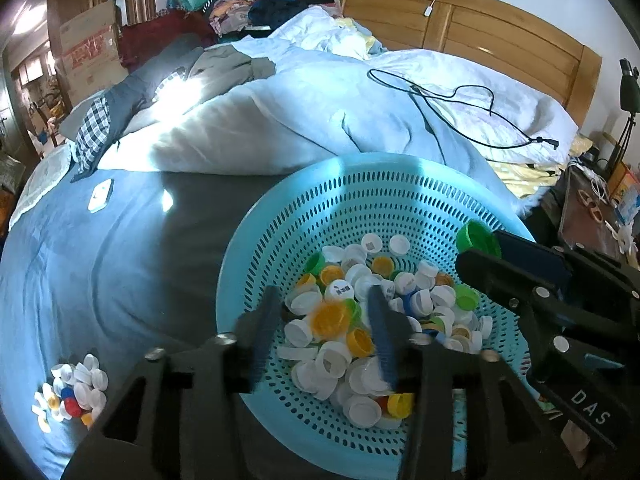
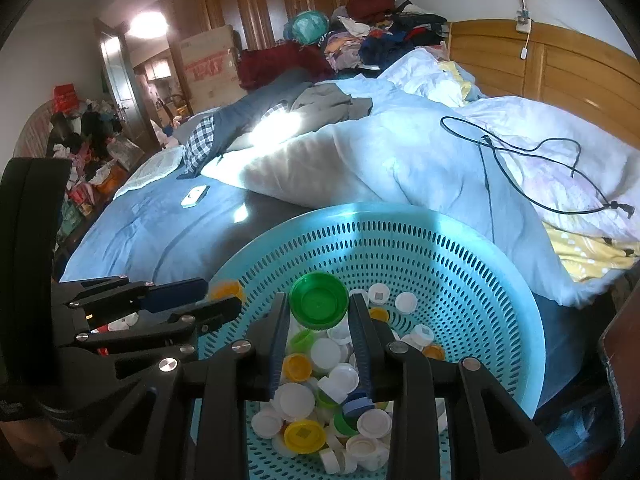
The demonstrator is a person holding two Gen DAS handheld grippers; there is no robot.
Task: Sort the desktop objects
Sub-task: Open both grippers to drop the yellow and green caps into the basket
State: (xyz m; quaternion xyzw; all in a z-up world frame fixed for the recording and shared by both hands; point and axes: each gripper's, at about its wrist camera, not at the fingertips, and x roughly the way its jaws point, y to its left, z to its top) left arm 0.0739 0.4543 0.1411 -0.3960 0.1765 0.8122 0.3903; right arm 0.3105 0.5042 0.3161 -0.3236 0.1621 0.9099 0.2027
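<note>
Right hand-held gripper [image 2: 320, 316] clamps a green cap [image 2: 319, 300] over the basket [image 2: 500, 280]; left hand-held gripper [image 1: 324, 320], jaws narrowly parted, holds nothing above an orange cap [image 1: 330, 319] at the heap's nine o'clock.

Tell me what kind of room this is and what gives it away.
A lived-in bedroom, most likely. The blue colander of bottle caps sits on a bed with a rumpled white duvet and a wooden headboard, and clothes are piled beyond it near wooden wardrobes.

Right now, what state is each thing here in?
Left tongs: open above the caps, holding nothing.
Right tongs: shut on the green cap.
Basket: upright, partly filled with caps.
Small cap pile: loose on the blue bedsheet.
</note>
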